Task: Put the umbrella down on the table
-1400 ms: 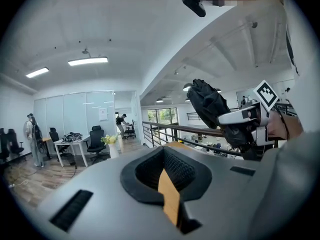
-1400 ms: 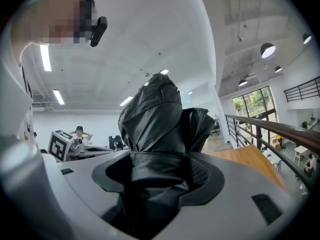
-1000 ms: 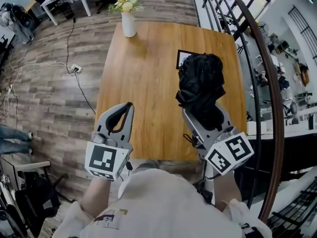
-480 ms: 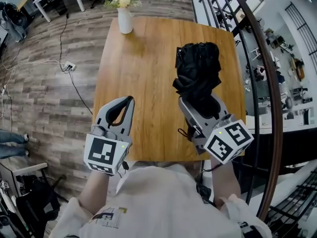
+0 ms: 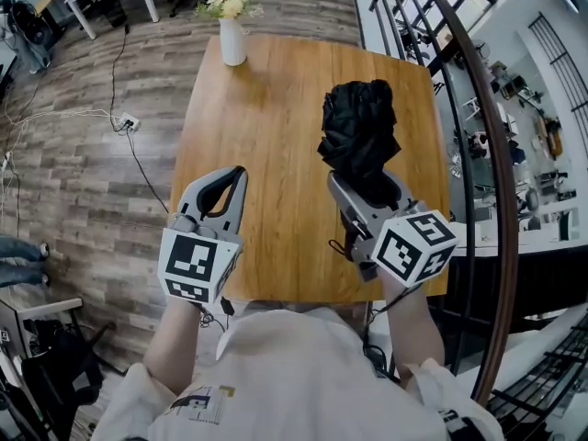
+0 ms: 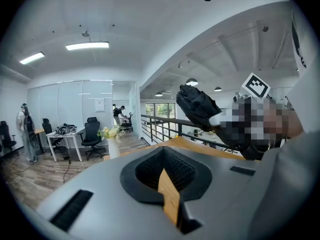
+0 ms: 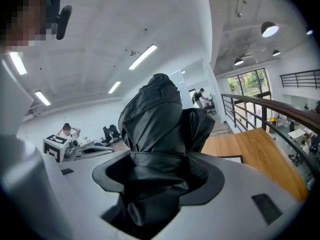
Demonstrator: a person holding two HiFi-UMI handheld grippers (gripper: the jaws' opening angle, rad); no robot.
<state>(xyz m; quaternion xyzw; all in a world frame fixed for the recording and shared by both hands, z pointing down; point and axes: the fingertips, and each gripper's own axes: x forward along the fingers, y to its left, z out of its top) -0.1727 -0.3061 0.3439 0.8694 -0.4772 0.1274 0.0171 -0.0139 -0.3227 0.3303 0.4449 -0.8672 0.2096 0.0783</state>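
A folded black umbrella (image 5: 358, 141) stands upright out of my right gripper (image 5: 367, 191), which is shut on it above the right half of the wooden table (image 5: 276, 136). In the right gripper view the umbrella (image 7: 157, 134) fills the space between the jaws and rises well above them. My left gripper (image 5: 225, 196) hangs over the table's near left part, shut, with nothing held; in the left gripper view its jaws meet, and the umbrella (image 6: 197, 106) shows off to the right.
A white vase of flowers (image 5: 231, 28) stands at the table's far left corner. A dark curved railing (image 5: 491, 173) runs along the right side. Cables and a power strip (image 5: 129, 122) lie on the wood floor at left. Desks and chairs (image 6: 75, 136) stand beyond.
My right gripper has carried the umbrella slightly left and closer to me; it now covers the dark frame on the table. The left gripper has barely shifted.
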